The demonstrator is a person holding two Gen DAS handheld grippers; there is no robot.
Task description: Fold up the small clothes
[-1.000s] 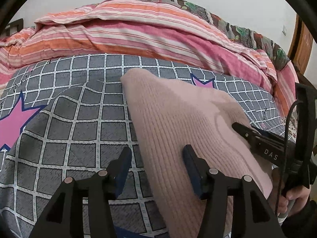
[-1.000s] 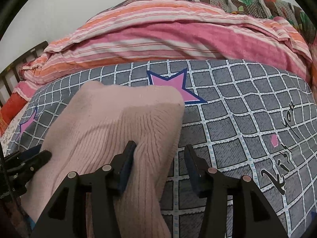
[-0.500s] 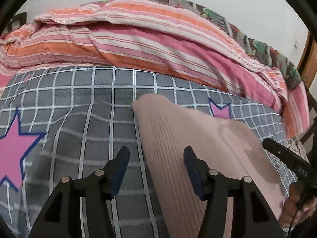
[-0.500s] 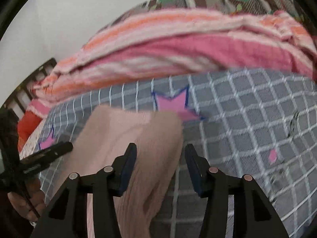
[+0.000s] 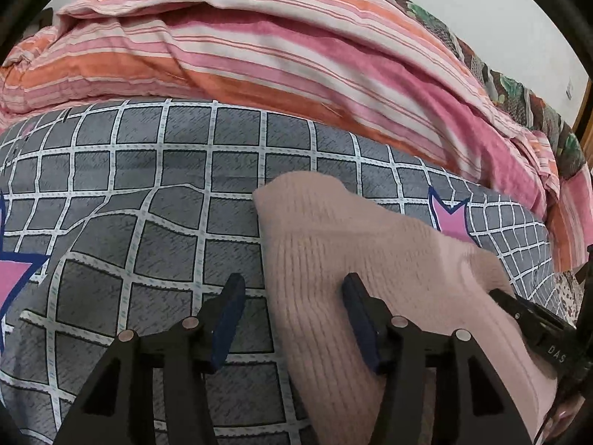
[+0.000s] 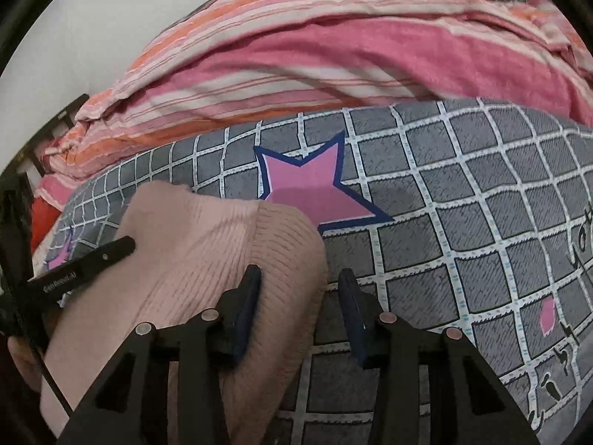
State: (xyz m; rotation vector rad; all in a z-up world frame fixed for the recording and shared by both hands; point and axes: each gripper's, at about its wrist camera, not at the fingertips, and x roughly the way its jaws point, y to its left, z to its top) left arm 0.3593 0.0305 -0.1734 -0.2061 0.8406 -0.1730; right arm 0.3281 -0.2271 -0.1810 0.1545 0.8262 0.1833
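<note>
On the grey checked bedsheet [image 5: 155, 200], printed with pink stars, a pink knitted garment [image 5: 355, 244] is lying folded into a long, narrow shape, its far end rounded and resting flat on the cloth.

Left gripper [image 5: 291, 309] is hanging over the garment's left edge. Jaws are standing apart and opening; left finger is over bare sheet, right finger [image 5: 357, 319] is over the knit. Fabric edge is running up between them, pads not pressing on it.

Right gripper [image 6: 300, 306] is sitting at the garment's right edge, where the knit is bulging up in a rolled fold. Jaws are closing; that fold is lying between them, against the left finger [image 6: 248, 307], while the right finger is standing clear of it over the sheet. Not clamped.

Each gripper is showing in the other's view as a black bar lying over the knit: the right one at the right margin, the left one at the left margin with a hand [image 6: 27, 361] behind it.

Beyond the sheet, a striped pink and orange quilt [image 5: 281, 55] is lying heaped along the far side, with a patterned blanket [image 5: 511, 85] behind it against a pale wall.
</note>
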